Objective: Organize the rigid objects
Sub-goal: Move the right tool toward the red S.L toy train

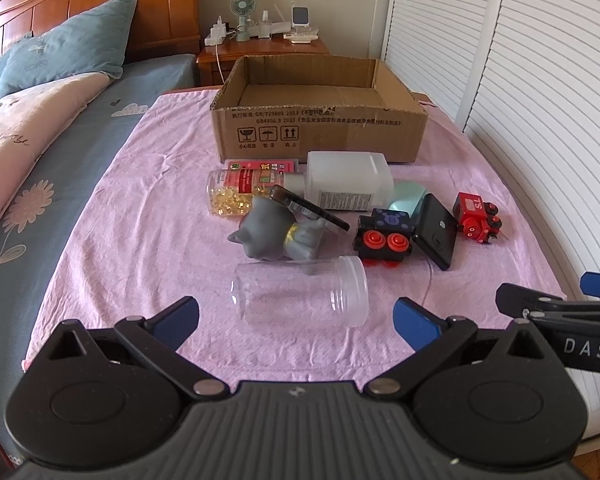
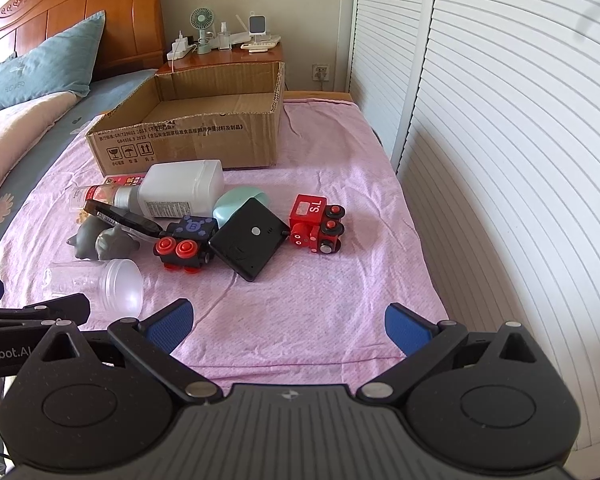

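Grippers, left and right, I am holding apart, gripping nothing; jar is lying mid-frame below box.

Mint green case mostly hidden behind black device; capsule bottle partly behind white bottle.

Both fisheye views are bright with soft, even daylight and only faint shadows on the pink cloth. Straight lines bow strongly toward the edges, as in the white slatted doors at three o'clock, and the corners darken. The clear plastic jar looks slightly hazy.
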Available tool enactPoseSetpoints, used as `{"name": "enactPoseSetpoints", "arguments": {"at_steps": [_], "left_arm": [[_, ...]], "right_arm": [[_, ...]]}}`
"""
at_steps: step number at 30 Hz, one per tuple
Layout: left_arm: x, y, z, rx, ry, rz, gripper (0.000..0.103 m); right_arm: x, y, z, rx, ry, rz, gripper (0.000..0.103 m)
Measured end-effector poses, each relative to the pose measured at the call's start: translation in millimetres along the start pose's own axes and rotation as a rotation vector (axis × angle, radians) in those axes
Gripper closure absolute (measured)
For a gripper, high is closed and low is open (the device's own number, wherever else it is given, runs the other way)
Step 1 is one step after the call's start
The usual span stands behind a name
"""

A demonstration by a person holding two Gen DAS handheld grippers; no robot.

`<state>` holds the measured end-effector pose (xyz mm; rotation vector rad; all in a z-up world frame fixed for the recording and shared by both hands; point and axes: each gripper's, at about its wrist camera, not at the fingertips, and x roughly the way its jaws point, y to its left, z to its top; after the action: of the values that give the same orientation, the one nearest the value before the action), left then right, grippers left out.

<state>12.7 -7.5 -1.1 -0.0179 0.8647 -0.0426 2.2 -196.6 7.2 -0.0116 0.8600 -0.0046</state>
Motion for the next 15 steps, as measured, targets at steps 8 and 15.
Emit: {"name": "enactPoseSetpoints", "arguments": {"at_steps": [8, 15], "left_arm": [[5, -3, 5, 0.015, -0.018, -0.001, 0.001], [16, -9, 10, 0.063, -0.018, 0.016, 0.001]], "right_arm": [[1, -4, 1, -0.007, -0.024, 0.029, 0.000], [3, -18, 3, 0.006, -0.064, 0.057, 0.000]]}}
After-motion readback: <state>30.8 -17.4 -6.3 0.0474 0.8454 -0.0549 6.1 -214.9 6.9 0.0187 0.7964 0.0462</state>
